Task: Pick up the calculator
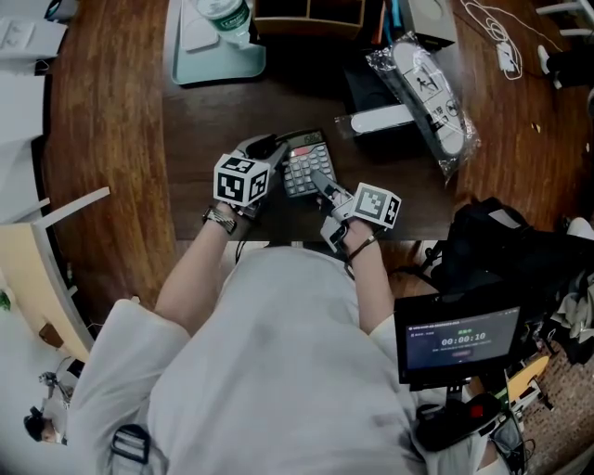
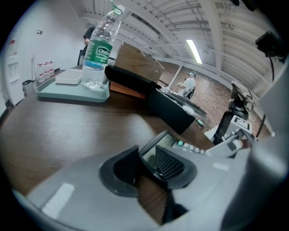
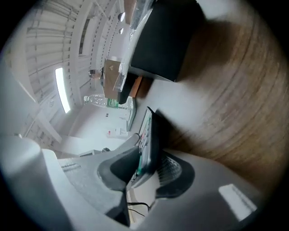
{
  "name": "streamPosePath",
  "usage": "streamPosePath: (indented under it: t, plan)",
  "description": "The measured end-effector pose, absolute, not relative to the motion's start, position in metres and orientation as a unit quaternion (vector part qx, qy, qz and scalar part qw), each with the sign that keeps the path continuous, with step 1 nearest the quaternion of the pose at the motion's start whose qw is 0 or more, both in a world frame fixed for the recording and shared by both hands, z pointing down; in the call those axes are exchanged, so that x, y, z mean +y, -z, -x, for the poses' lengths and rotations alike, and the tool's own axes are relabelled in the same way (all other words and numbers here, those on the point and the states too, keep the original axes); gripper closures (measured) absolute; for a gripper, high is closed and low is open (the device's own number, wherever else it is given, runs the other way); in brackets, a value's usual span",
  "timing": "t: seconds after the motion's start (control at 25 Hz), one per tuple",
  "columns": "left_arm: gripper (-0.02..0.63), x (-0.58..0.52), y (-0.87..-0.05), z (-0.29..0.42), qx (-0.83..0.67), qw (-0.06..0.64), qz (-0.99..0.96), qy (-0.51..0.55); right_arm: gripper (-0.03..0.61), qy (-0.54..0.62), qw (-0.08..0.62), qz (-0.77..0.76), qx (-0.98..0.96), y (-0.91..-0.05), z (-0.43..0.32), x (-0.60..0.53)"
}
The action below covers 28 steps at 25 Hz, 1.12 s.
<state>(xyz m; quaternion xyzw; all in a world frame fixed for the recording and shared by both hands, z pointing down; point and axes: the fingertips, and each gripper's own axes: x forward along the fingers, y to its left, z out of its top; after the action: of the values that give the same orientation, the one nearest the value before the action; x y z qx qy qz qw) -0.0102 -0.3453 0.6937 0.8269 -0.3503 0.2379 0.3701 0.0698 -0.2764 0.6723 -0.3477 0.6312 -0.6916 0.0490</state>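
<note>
Up by the far edge of the desk (image 1: pixel 111 139), left of the middle, sits a teal tray (image 1: pixel 209 67) with a water bottle (image 1: pixel 223 17) on it, well apart from the action. Near the front edge, about mid-width, the left gripper (image 1: pixel 277 156) is clamped on the calculator (image 1: pixel 306 165) from its left side. The right gripper (image 1: pixel 321 182) has it from the near right corner, pads looking pressed on both faces. Further right there's a plastic-wrapped item (image 1: pixel 429 88), not involved.

Handling-wise I'd guess this is a light, stiff plastic slab. The shell looks smooth so probably a bit slippery, and the display and keys are the parts you don't want squeezed hard. Best hold is likely across the thickness at the bare edges of the casing, one side each.

Views differ a lot tbh. Head view gives the layout with both grippers flanking it, but not the contact. Left gripper view shows one pad lying right over the display (image 2: pixel 163 140) end, with wood showing underneath. Right gripper view has it edge-on: keys toward one pad, black back against the ribbed pad (image 3: pixel 170 171). Whether it's fully off the desk, can't tell.
</note>
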Motion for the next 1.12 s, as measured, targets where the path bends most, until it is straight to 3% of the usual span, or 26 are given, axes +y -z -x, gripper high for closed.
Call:
streamPosePath:
  t: [0.4, 0.64, 1.12]
  plan:
    - [0.482, -0.344, -0.694, 0.009, -0.347, 0.363, -0.83, -0.243, 0.505, 0.731, 0.136, 0.338, 0.577, -0.675, -0.075, -0.276]
    - [0.481, -0.338, -0.687, 0.011, -0.337, 0.383, -0.832, -0.218, 0.508, 0.708, 0.121, 0.344, 0.605, -0.66, -0.079, -0.278]
    - [0.48, -0.34, -0.619, 0.021, -0.374, 0.294, -0.863, -0.172, 0.509, 0.608, 0.12, 0.363, 0.696, -0.59, -0.085, -0.3]
